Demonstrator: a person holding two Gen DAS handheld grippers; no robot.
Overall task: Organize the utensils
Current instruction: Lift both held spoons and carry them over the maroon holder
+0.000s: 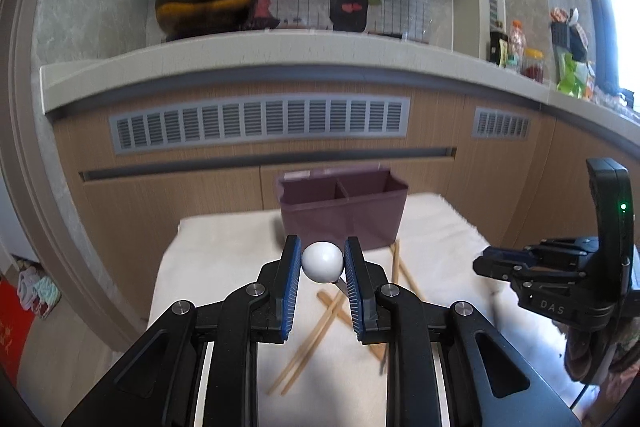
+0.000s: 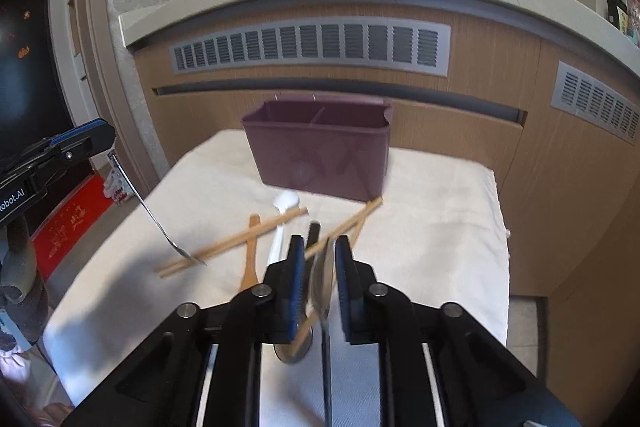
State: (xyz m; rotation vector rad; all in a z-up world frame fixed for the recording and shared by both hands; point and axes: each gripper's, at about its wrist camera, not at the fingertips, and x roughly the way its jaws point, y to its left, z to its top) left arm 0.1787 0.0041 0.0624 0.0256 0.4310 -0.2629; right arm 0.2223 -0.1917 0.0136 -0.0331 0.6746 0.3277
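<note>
My left gripper [image 1: 322, 265] has its 2 blue-padded jaws pinched on the round white end of a utensil [image 1: 322, 261]; seen from the right wrist camera, a thin metal handle hangs from that gripper down to the cloth, its tip touching beside the chopsticks (I cannot tell whether it is a fork or a spoon).

My right gripper [image 2: 316, 279] has its jaws nearly together around a metal spoon [image 2: 322, 277], the bowl standing on edge between the pads and the handle running back under the camera; I cannot tell if both pads touch it.

Just beyond the right jaws, on the white cloth [image 2: 440, 227], lie loose wooden chopsticks [image 2: 236, 241], crossed over a white spoon [image 2: 282, 215] and a wooden spoon [image 2: 251, 259].

Farther back on the same cloth stands the purple utensil box [image 2: 320, 155], upright, with 2 compartments divided by a wall. Behind it are wooden cabinet fronts with grey vents [image 2: 308, 43] and a counter carrying a dark pot [image 1: 206, 3].
</note>
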